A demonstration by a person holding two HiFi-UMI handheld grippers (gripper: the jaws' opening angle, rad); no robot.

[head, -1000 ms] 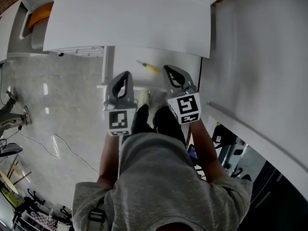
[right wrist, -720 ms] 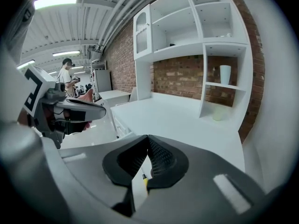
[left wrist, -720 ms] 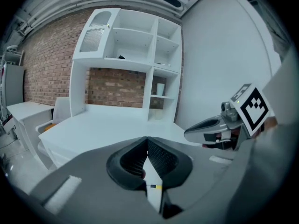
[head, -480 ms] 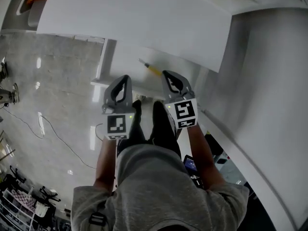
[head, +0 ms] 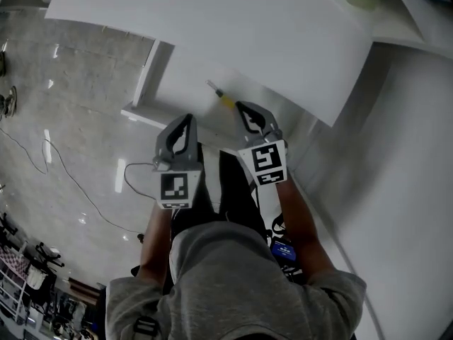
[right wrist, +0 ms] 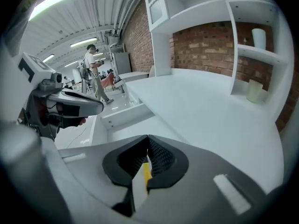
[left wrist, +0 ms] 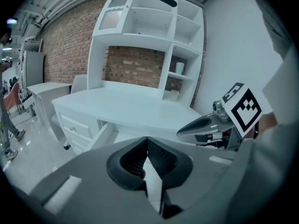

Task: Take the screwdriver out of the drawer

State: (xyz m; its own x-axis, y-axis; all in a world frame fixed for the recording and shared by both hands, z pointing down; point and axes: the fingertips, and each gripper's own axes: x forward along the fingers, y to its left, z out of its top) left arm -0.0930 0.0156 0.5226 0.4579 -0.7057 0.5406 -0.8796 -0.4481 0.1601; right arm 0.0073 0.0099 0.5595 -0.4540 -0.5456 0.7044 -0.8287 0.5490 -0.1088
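A screwdriver [head: 221,96] with a yellow handle lies in the open white drawer [head: 150,114] under the desk top. My right gripper [head: 241,107] hangs shut just beside and above it. In the right gripper view the jaw tips [right wrist: 148,139] meet, and the yellow handle [right wrist: 147,171] shows through the slot behind them, down in the drawer, not gripped. My left gripper [head: 187,119] is also shut, over the drawer's front part, with nothing in it. Its tips [left wrist: 147,139] meet in the left gripper view, where the right gripper [left wrist: 205,125] shows alongside.
The white desk top [head: 212,27] overhangs the back of the drawer. A hutch with shelves [left wrist: 180,55] and cups stands on it against a brick wall. A cable [head: 78,190] trails on the floor at left. A person [right wrist: 92,66] stands far off.
Both grippers have come down toward the open drawer and tipped further downward. The right one now sits close beside the screwdriver. Both jaws stayed shut.
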